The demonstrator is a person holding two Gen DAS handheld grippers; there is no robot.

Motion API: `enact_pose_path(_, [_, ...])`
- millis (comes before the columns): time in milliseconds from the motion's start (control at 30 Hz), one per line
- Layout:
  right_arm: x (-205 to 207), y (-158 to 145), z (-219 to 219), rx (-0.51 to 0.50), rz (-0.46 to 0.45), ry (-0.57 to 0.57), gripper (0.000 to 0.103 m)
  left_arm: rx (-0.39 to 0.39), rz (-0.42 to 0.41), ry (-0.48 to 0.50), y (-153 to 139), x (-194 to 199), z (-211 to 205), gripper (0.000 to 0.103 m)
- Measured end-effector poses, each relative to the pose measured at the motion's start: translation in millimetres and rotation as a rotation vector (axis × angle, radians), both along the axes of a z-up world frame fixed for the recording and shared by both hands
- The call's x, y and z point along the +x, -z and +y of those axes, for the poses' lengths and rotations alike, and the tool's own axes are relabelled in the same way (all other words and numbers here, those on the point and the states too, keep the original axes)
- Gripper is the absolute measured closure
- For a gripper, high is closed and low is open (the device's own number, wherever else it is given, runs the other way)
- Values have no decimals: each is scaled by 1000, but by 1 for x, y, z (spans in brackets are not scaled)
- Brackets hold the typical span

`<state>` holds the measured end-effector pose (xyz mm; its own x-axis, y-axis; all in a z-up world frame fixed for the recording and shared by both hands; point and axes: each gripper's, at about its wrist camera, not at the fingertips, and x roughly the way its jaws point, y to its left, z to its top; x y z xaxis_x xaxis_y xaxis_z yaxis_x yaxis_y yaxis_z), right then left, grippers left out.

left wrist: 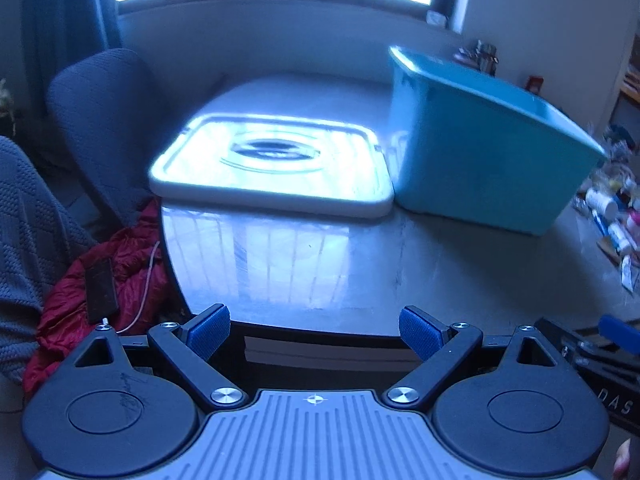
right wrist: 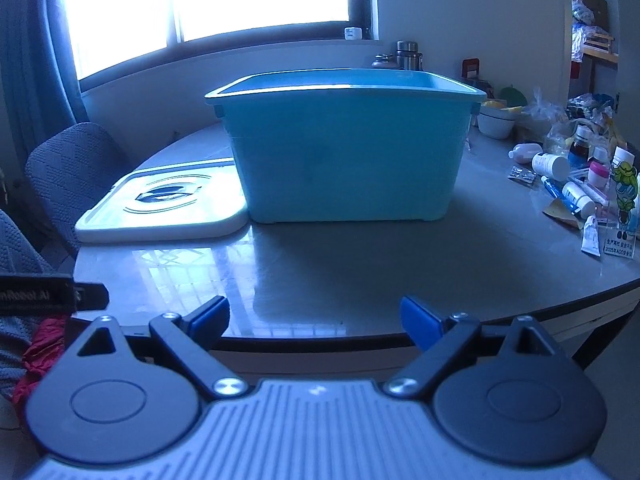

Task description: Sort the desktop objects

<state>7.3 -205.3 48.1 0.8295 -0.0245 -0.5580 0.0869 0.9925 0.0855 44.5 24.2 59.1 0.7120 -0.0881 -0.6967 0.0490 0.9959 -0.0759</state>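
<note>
**Both grippers empty at table edge, sorting not begun**

Left gripper [left wrist: 315, 334]: fingers spread apart, nothing between them, hanging over the near rim of the table [left wrist: 320, 264]. Right gripper [right wrist: 315, 324]: same, fingers wide apart, empty, also at the near edge. Its tip shows at the far right of the left view.

Straight ahead of the right gripper sits the blue bin [right wrist: 348, 152], upright, open-topped; contents can't be seen from this low angle. The white lid [right wrist: 160, 208] lies flat on the table just left of the bin, touching or nearly touching its base. From the left camera the lid [left wrist: 272, 168] is dead ahead, bin [left wrist: 480, 144] to its right.

Clutter [right wrist: 576, 184] to be sorted lies on the right side of the table: small bottles, tubes, a pen, blister packs, well apart from both grippers, right of the bin. A chair [left wrist: 100, 128] stands at left.

Step, as I read it: approach, before the first pick. Next move likely calls for the right gripper to swing right toward the bottles, pick one standing clear of its neighbours, then carry it over the bin rim. Lying bottles may roll when pinched.
</note>
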Motion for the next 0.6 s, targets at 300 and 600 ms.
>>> enact_pose_path(300, [11,9,-2,33,32,66,10,10,30,75,5,21,-7,10])
enact_pose_path(600, [17,10,-3,23,39,105,10,6,50,119,13,34,-18,10])
